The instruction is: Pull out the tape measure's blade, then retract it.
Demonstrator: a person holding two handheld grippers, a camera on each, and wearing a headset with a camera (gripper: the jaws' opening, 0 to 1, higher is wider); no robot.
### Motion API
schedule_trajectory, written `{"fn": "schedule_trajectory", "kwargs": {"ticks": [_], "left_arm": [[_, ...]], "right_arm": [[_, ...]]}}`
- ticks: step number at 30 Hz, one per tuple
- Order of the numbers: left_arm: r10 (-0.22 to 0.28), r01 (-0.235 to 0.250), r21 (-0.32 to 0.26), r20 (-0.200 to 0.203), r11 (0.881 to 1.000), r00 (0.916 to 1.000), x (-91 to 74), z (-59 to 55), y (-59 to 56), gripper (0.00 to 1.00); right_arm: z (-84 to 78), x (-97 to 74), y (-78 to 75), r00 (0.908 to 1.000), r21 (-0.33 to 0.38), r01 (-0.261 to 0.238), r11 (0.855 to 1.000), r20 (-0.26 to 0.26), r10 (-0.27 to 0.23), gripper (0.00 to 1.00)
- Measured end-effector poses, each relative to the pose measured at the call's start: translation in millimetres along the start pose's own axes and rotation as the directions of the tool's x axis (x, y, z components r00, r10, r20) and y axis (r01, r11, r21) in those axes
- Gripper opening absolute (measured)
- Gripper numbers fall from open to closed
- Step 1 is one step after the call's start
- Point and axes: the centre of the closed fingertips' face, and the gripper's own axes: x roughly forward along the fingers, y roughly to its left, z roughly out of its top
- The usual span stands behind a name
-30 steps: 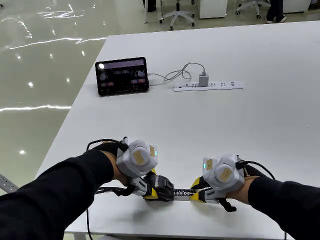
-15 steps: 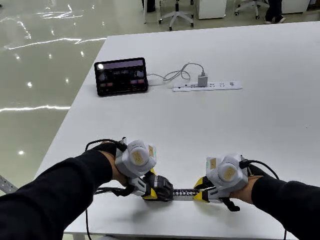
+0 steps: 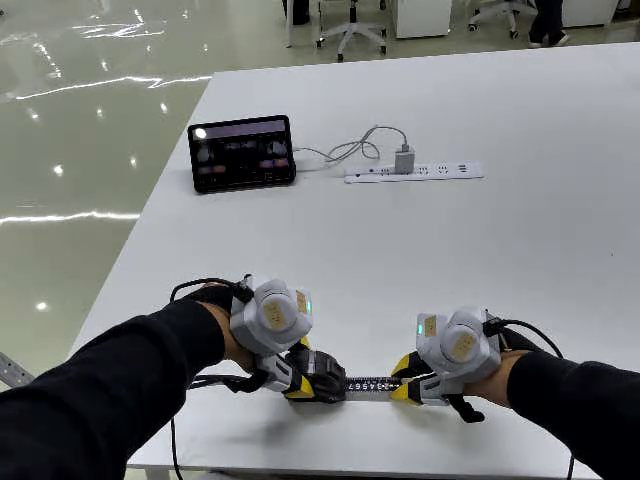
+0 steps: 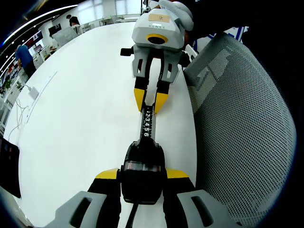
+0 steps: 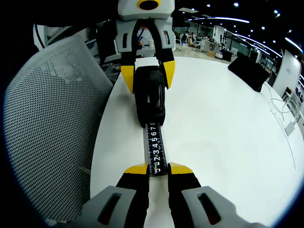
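Observation:
A black tape measure case [image 3: 322, 378] lies near the table's front edge, held between the yellow-tipped jaws of my left gripper [image 3: 300, 378], which is shut on it [image 4: 142, 170]. A short stretch of numbered blade [image 3: 372, 384] runs from the case to my right gripper [image 3: 404, 383]. The right gripper [image 5: 156, 169] is shut on the blade's end [image 5: 155, 154]. In the left gripper view the blade [image 4: 147, 123] leads to the right gripper [image 4: 150, 100]. In the right gripper view the case [image 5: 149, 99] sits in the left gripper [image 5: 148, 78].
A dark tablet [image 3: 242, 152] stands at the back left of the white table [image 3: 480, 240], beside a white power strip [image 3: 414, 172] with a charger and cable. A grey mesh chair back [image 4: 242, 123] stands close off the table's front edge.
My right gripper has drawn slightly to the right with the blade's end, so a little more blade shows. The left gripper and case have stayed put.

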Motion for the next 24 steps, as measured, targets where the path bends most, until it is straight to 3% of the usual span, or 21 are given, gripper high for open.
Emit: {"fn": "schedule_trajectory", "kwargs": {"ticks": [24], "left_arm": [[0.007,-0.007,-0.009,0.008,1.000,0.9999,-0.4,0.4,-0.4,0.29]], "right_arm": [[-9.7,-9.1,-1.3,0.9999,-0.003,0.010,1.000,-0.004,-0.010,0.09]]}}
